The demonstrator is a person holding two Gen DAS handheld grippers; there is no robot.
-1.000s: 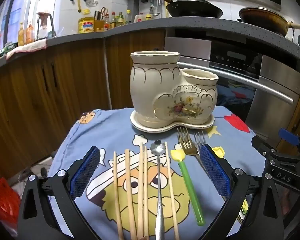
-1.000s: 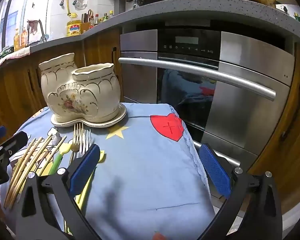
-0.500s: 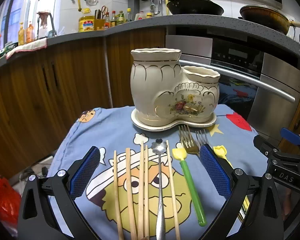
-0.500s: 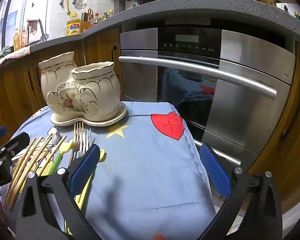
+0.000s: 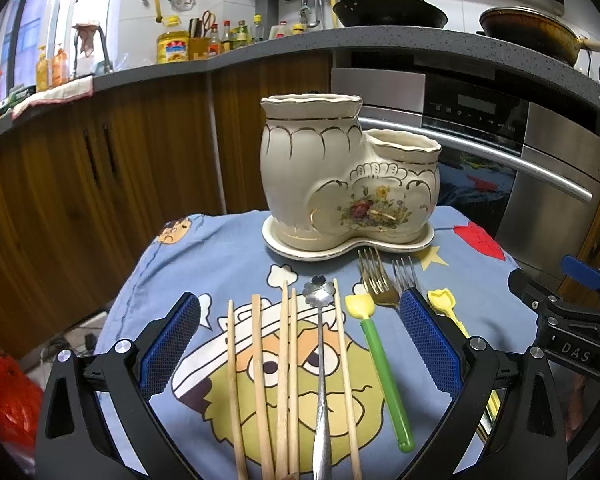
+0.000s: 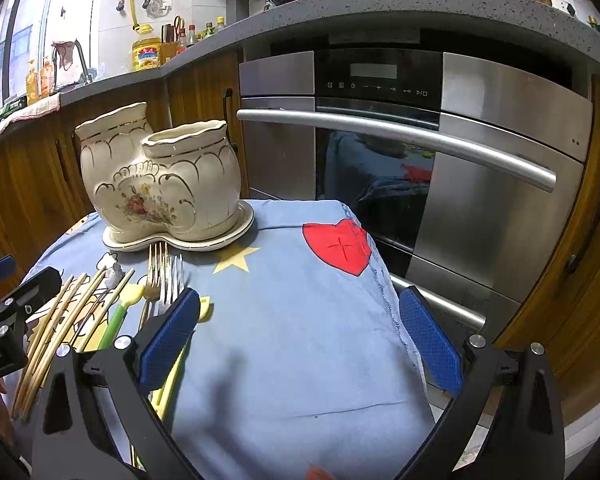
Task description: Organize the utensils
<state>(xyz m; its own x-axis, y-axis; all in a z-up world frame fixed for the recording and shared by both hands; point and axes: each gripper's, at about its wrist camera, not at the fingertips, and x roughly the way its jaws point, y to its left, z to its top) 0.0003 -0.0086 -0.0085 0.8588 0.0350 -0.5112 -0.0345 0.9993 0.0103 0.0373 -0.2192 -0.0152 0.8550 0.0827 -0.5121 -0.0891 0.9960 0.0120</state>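
5 chopsticks (image 5: 260, 380), 2 forks (image 5: 374, 284), 1 metal spoon (image 5: 320, 360), 2 plastic utensils (image 5: 380, 360), 1 ceramic holder (image 5: 340, 184).

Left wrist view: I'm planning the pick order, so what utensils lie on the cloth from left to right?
Five wooden chopsticks with a flower-headed metal spoon before the last one → green-handled utensil → gold fork → silver fork → yellow utensil.

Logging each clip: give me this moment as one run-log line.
left gripper: open, over chopsticks and spoon | right gripper: open, empty | holder: empty as far as visible | nothing grasped

Bright, sharp frames (fisheye-bent, dark-cornered edges), soft shadows.
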